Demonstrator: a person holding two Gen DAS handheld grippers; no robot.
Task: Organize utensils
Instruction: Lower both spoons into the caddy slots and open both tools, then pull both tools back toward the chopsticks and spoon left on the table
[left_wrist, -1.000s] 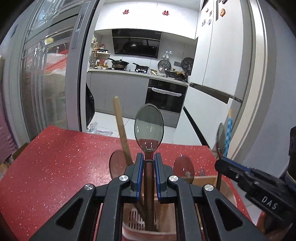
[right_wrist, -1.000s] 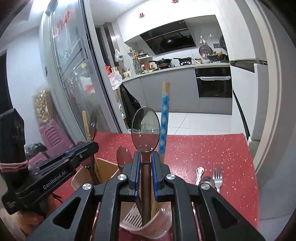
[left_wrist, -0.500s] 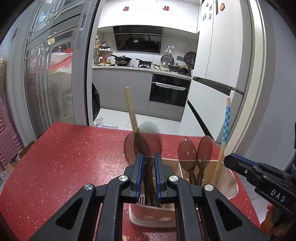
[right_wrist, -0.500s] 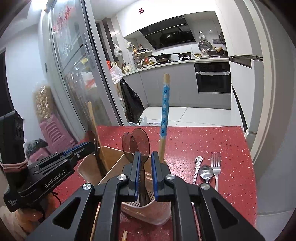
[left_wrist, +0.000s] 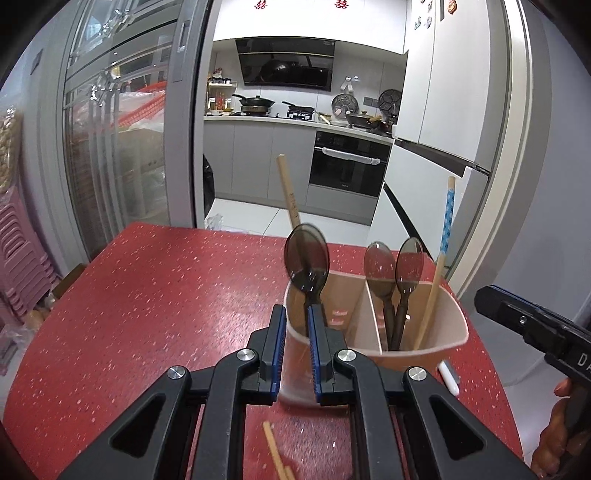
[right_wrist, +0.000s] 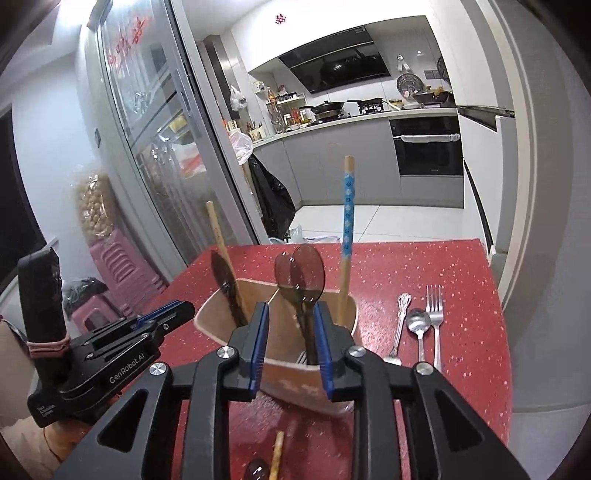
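A beige divided utensil holder (left_wrist: 424, 341) (right_wrist: 295, 380) stands on the red speckled table. Its left compartment holds a dark translucent spoon (left_wrist: 307, 264) and a plain wooden chopstick (left_wrist: 289, 192). Its right compartment holds two dark spoons (left_wrist: 393, 266) (right_wrist: 300, 269) and a blue-patterned chopstick (left_wrist: 445, 236) (right_wrist: 347, 221). My left gripper (left_wrist: 296, 343) is open and empty, just in front of the holder's left compartment. My right gripper (right_wrist: 290, 347) is open and empty, in front of the right compartment.
A metal fork (right_wrist: 436, 317), a metal spoon (right_wrist: 418, 326) and an ornate-handled utensil (right_wrist: 399, 328) lie on the table right of the holder. Loose wooden chopsticks (left_wrist: 275, 454) (right_wrist: 275, 456) lie in front of it. A white object (left_wrist: 448, 376) lies by the holder's right side.
Both grippers lowered their dark spoons into the holder, opened and let go, then drew back from it.
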